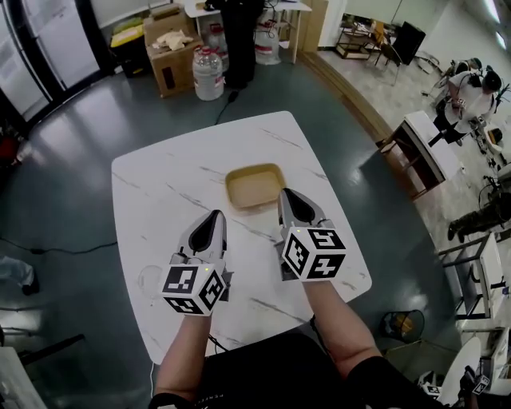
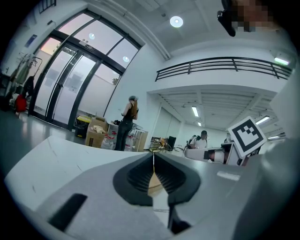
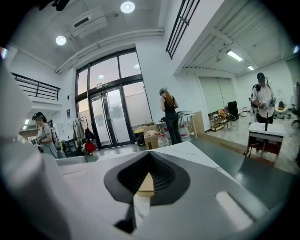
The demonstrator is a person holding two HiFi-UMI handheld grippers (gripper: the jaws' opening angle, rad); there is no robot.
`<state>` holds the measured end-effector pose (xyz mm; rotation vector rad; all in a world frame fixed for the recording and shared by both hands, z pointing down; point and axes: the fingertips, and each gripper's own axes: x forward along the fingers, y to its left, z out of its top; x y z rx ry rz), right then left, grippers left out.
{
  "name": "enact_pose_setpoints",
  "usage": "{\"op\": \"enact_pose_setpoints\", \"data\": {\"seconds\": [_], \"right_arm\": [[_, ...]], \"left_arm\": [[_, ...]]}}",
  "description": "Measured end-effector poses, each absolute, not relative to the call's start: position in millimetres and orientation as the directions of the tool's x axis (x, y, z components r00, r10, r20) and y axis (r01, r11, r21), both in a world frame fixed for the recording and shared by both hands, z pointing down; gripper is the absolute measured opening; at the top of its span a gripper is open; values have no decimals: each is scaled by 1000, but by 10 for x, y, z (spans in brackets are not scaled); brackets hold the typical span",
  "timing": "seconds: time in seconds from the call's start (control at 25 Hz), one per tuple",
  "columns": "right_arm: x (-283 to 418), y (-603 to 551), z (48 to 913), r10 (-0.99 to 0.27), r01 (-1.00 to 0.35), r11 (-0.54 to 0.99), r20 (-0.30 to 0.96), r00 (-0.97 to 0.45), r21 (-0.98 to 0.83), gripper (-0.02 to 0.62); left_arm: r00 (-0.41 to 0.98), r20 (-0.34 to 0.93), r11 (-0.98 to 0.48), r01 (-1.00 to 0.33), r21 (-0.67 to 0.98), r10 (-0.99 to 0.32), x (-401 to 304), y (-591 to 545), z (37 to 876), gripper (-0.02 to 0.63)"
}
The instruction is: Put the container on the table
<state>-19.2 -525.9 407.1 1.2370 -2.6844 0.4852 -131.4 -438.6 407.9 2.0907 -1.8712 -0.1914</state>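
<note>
Though near the container [image 1: 255, 186] on the table [image 1: 160, 200], left gripper [image 1: 218, 215] and right gripper [image 1: 283, 192] both pressed together.

This is a large open test lab or recording hall, not a home. Tall glass doors [image 2: 70, 89] stand beside a railed mezzanine [image 2: 220, 65], with round ceiling lights [image 3: 127, 6] above a glossy dark floor [image 1: 72, 152]. Cardboard boxes [image 1: 172, 52] and a big water jug [image 1: 208, 73] sit on the floor beyond the white worktop's [image 1: 160, 184] far edge. A standing person [image 3: 169, 117] and another at a desk [image 3: 267, 129] occupy separate stations. The left hand-held gripper [image 1: 217, 214] and right hand-held gripper [image 1: 285, 192] carry square-marker cubes.
</note>
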Motion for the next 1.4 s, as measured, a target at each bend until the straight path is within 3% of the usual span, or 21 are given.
{"op": "enact_pose_setpoints", "data": {"seconds": [0.52,1.4], "right_arm": [[-17,-4626,3920,-740,-780,600,249,-625,-177,-2],[-238,-3923,4017,-687,-733,661,264,-677,-160,-2]], "left_arm": [[217,112,-177,-940,292,-970,-1070,-3985,3968,-14],[230,148,-187,-948,259,-962,-1045,-3561,4039,-14]]}}
